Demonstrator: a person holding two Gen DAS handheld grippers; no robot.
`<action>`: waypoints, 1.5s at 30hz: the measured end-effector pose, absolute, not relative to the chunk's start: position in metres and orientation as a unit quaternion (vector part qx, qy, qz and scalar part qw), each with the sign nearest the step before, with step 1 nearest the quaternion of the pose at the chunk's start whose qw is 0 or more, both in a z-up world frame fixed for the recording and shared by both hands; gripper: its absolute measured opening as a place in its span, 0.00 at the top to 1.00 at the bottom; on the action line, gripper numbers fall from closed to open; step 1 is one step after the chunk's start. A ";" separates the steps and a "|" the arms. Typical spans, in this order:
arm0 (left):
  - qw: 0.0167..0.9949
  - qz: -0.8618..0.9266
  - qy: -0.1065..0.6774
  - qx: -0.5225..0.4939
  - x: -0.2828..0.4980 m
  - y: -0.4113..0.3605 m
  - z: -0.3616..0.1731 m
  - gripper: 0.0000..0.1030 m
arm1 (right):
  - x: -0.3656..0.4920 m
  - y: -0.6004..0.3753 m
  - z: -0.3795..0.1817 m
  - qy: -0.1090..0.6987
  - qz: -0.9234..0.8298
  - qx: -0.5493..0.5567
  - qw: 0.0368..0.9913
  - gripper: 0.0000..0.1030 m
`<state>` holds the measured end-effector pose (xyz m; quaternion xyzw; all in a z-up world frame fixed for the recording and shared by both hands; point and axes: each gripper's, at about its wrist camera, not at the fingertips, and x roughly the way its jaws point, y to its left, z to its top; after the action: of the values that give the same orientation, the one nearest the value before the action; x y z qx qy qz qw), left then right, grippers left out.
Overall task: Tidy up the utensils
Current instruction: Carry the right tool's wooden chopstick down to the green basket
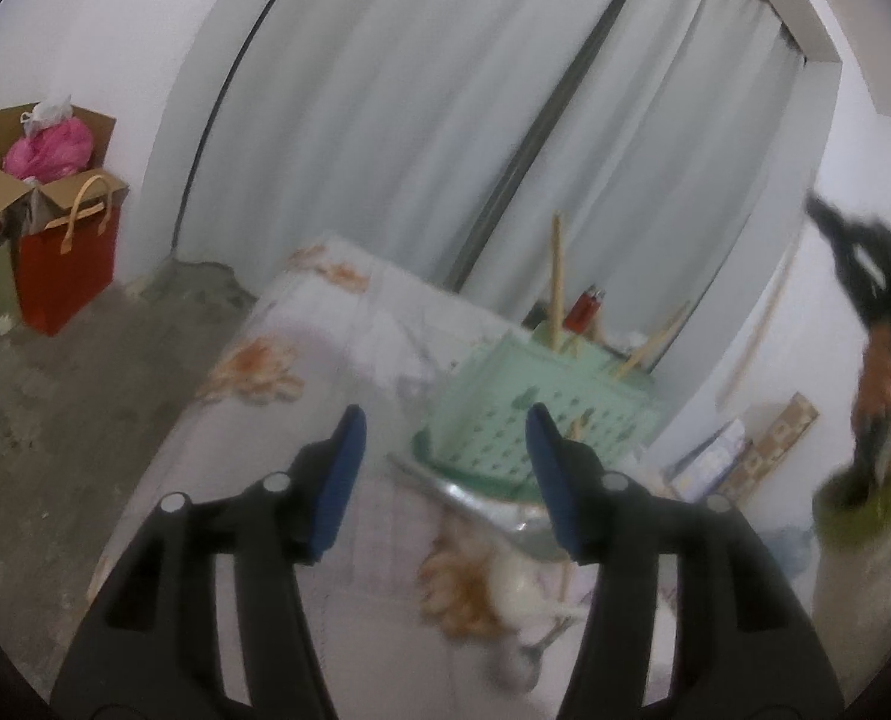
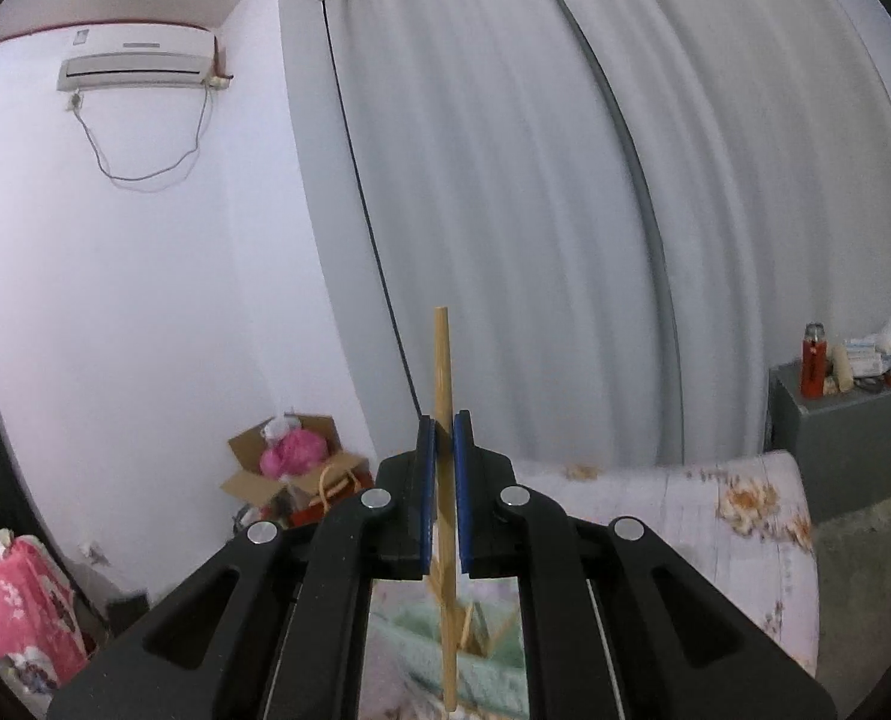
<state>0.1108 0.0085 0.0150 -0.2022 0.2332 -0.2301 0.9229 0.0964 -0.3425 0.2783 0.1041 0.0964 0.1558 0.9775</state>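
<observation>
Right hand-held gripper (image 2: 444, 450) pinches an upright wooden chopstick (image 2: 442, 372); left hand-held gripper (image 1: 445, 438) spread, empty, mint-green perforated plastic basket (image 1: 505, 414) at twelve o'clock.

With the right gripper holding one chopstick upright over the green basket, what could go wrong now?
1. The right gripper pinches the chopstick on a narrow stretch of its length, so it may pivot or slip out.
2. The green basket sits tilted on a metal tray; a push could tip it.
3. The open left gripper is close to the basket and may bump it.
</observation>
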 end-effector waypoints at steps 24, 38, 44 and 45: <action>0.923 -0.202 0.253 -0.207 0.104 0.041 -0.014 0.46 | 0.219 -0.310 0.184 0.199 0.073 0.109 0.971 0.93; 0.922 -0.208 0.251 -0.210 0.102 0.039 -0.014 0.44 | 0.184 -0.327 0.173 0.234 0.028 0.094 0.967 0.62; 0.922 -0.206 0.250 -0.212 0.102 0.041 -0.015 0.43 | 0.169 -0.319 0.176 0.258 0.070 0.108 0.958 0.62; 0.922 -0.206 0.250 -0.213 0.102 0.040 -0.015 0.43 | 0.167 -0.315 0.172 0.274 0.088 0.116 0.951 0.62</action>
<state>0.1023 0.0405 -0.0150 -0.2126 0.2505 -0.2056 0.9218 0.1671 -0.3155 0.1719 0.1162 0.2735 0.0885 0.9507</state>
